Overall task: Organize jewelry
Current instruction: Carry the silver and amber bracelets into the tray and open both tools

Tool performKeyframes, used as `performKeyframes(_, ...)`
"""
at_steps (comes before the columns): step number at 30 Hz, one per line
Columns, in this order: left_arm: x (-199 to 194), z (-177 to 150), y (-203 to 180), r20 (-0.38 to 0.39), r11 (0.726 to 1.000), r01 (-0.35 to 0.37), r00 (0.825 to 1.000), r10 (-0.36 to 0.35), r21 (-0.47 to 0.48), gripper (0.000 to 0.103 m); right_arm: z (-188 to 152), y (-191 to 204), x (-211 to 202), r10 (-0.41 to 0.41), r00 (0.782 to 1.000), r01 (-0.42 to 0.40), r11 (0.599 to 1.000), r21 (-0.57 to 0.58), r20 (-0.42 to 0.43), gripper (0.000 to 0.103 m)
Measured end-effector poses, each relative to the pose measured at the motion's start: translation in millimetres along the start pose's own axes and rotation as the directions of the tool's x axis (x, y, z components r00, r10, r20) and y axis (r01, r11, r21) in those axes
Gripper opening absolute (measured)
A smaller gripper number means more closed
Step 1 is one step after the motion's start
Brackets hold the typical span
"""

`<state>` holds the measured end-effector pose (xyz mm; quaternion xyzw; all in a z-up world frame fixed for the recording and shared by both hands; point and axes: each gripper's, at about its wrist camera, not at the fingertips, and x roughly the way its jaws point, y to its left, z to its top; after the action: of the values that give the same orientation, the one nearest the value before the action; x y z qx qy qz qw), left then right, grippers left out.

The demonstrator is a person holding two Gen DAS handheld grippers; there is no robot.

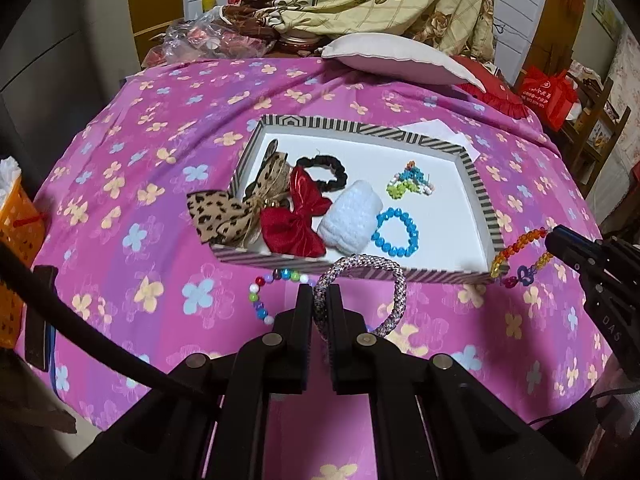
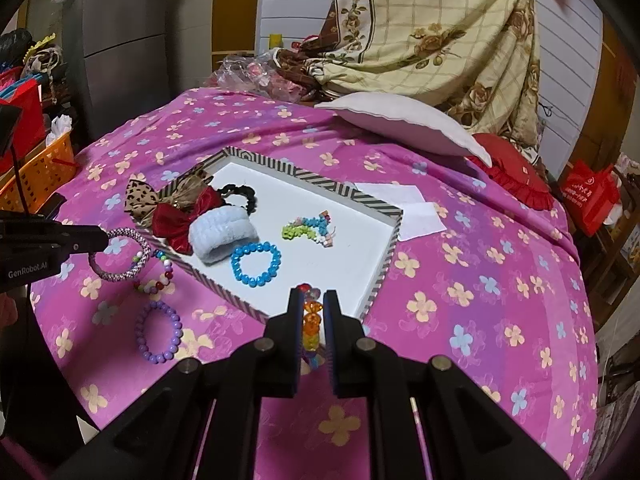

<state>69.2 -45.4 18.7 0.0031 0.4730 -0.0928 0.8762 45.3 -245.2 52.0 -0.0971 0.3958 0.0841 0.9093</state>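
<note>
The left hand-held gripper (image 1: 319, 300) pinched a pink-and-silver woven bangle (image 1: 360, 292) just before the striped tray (image 1: 476, 192) (its near rim). The right hand-held gripper (image 2: 313, 308) clamped an orange beaded bracelet (image 2: 311, 320) at the tray's near corner, above the pink flowered bedspread (image 2: 480, 280).

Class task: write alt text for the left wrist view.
The left gripper pinches a pink-and-white woven bangle above a pink flowered cloth. Beyond it, a striped tray holds bows, scrunchies and a blue bead bracelet.
</note>
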Motion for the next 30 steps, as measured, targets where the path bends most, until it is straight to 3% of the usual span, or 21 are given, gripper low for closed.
performKeyframes(17, 39.8, 61.1, -13.3, -0.003, 1.000, 0.000, 1.000, 0.000, 0.002, 0.015, 21.7, -6.2, 48.9, 0.047, 0.998, -0.046, 0.999, 0.016, -0.050, 0.010)
performKeyframes(25, 75.9, 95.5, -26.5, -0.013, 0.999, -0.020, 1.000, 0.020, 0.040, 0.015, 27.5, -9.1, 92.3, 0.094, 0.990, -0.091, 0.995, 0.034, -0.103, 0.010)
performKeyframes(30, 101.2, 111.8, -33.6, -0.030, 0.998, -0.022, 0.999, 0.024, 0.063, 0.015, 28.7, -25.8, 124.8, 0.082, 0.987, -0.075, 0.996, 0.058, -0.141, 0.010)
